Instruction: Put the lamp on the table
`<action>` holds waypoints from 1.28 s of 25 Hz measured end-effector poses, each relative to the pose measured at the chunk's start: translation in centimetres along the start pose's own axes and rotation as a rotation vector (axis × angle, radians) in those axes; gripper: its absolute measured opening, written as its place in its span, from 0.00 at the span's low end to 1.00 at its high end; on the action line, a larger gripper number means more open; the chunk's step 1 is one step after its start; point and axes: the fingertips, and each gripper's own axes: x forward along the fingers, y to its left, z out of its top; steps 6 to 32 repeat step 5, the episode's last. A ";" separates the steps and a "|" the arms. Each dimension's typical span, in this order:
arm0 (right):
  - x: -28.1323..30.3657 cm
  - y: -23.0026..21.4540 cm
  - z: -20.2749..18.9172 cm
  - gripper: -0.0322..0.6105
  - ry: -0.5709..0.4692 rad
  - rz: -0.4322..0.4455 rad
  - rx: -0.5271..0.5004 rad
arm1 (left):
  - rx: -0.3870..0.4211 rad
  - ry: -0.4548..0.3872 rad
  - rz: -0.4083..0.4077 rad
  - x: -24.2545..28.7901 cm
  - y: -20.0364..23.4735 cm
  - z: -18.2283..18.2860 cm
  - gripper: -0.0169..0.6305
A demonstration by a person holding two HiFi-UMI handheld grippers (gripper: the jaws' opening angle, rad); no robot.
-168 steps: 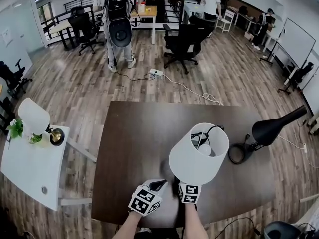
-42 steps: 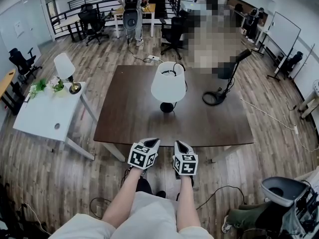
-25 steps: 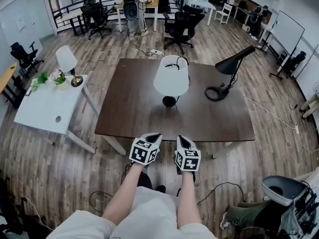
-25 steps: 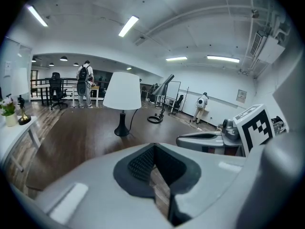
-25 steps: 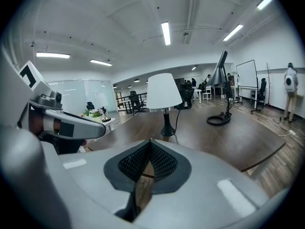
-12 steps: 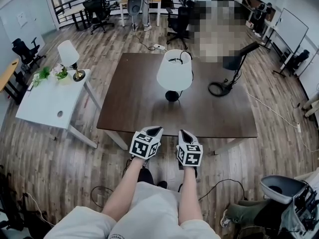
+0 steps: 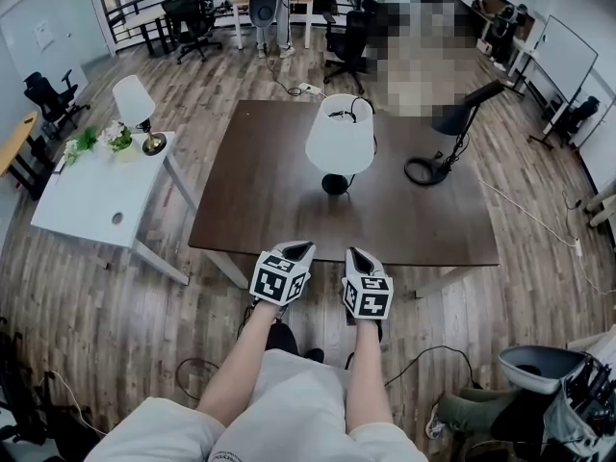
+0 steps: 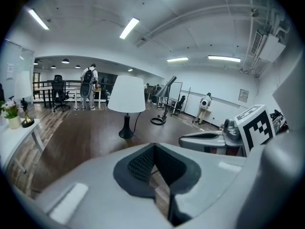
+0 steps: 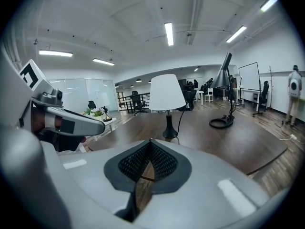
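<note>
Head view: the lamp (image 7: 340, 142), a white shade on a slim black stem and round base, stands upright mid-tabletop (image 7: 260, 219). The left gripper (image 7: 297, 249) and right gripper (image 7: 355, 255) hang off its near edge, well apart from the lamp.

Left gripper view: jaws pressed together, empty.

Right gripper view: jaws likewise together, holding nothing.

I operate two handheld grippers. The left gripper (image 7: 295, 250) and the right gripper (image 7: 358, 256) each have a smooth light-grey shell that tapers to a point at 12 o'clock in the head view. At 6 o'clock on each shell sits a white cube, the left cube (image 7: 279, 279) and the right cube (image 7: 368, 297), printed with black square markers. In the gripper views the jaw faces carry black, finely ribbed pads (image 8: 139, 163) set in a dark recess. The wearer's garment (image 7: 279, 422) is pale beige.
</note>
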 end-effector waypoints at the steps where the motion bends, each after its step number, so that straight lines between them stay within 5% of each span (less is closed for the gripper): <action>1: 0.0 0.0 0.0 0.09 0.000 0.000 0.000 | 0.000 0.000 -0.001 0.0 0.0 0.0 0.03; 32: 0.2 0.0 0.0 0.09 0.000 -0.002 -0.001 | -0.002 0.004 -0.002 0.2 0.1 -0.2 0.03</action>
